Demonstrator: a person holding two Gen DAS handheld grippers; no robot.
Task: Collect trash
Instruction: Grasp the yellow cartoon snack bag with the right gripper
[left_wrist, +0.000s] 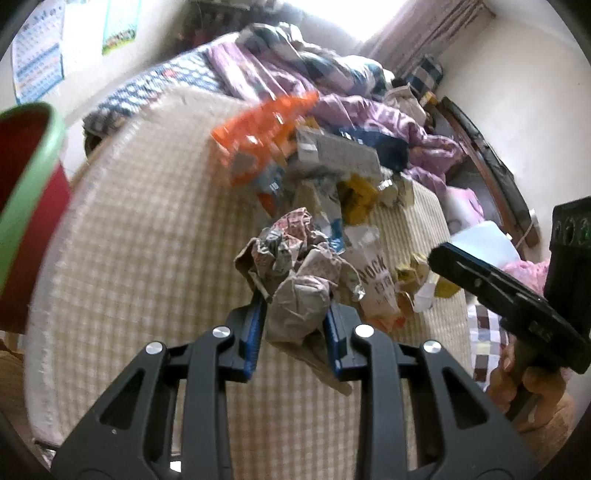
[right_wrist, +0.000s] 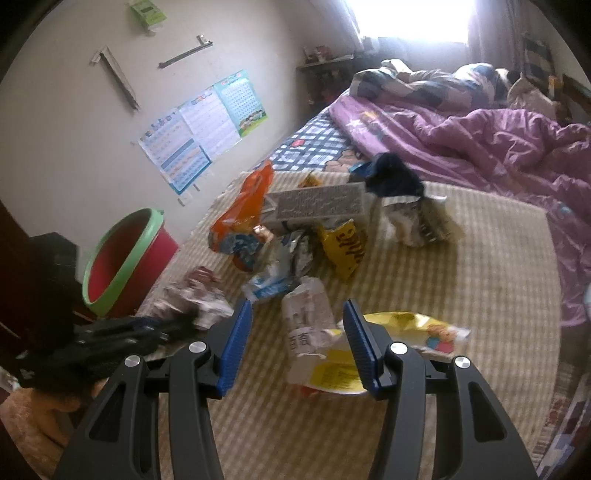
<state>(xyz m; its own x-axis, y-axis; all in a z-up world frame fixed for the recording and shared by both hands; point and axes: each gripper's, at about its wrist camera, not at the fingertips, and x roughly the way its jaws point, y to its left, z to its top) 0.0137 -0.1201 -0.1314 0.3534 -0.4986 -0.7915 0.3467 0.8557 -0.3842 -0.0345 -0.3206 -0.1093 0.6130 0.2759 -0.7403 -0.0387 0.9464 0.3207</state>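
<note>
My left gripper (left_wrist: 295, 304) is shut on a crumpled wad of printed paper (left_wrist: 295, 266), held above the checked mat (left_wrist: 147, 240). The same wad (right_wrist: 195, 299) shows blurred at the left of the right wrist view, in front of the left gripper (right_wrist: 162, 330). My right gripper (right_wrist: 298, 310) hangs open over the mat. A white and grey wrapper (right_wrist: 306, 314) lies between its blue pads, which do not touch it. Beyond lie an orange bag (right_wrist: 243, 206), a grey box (right_wrist: 317, 203) and a yellow bag (right_wrist: 343, 243). A red bin with a green rim (right_wrist: 125, 258) stands left of the mat.
A yellow packet (right_wrist: 410, 328) lies by the right finger. A purple quilt (right_wrist: 480, 147) and bedding cover the far half of the bed. Posters (right_wrist: 199, 133) hang on the wall behind the bin. A dark cabinet (right_wrist: 44, 266) stands at the far left.
</note>
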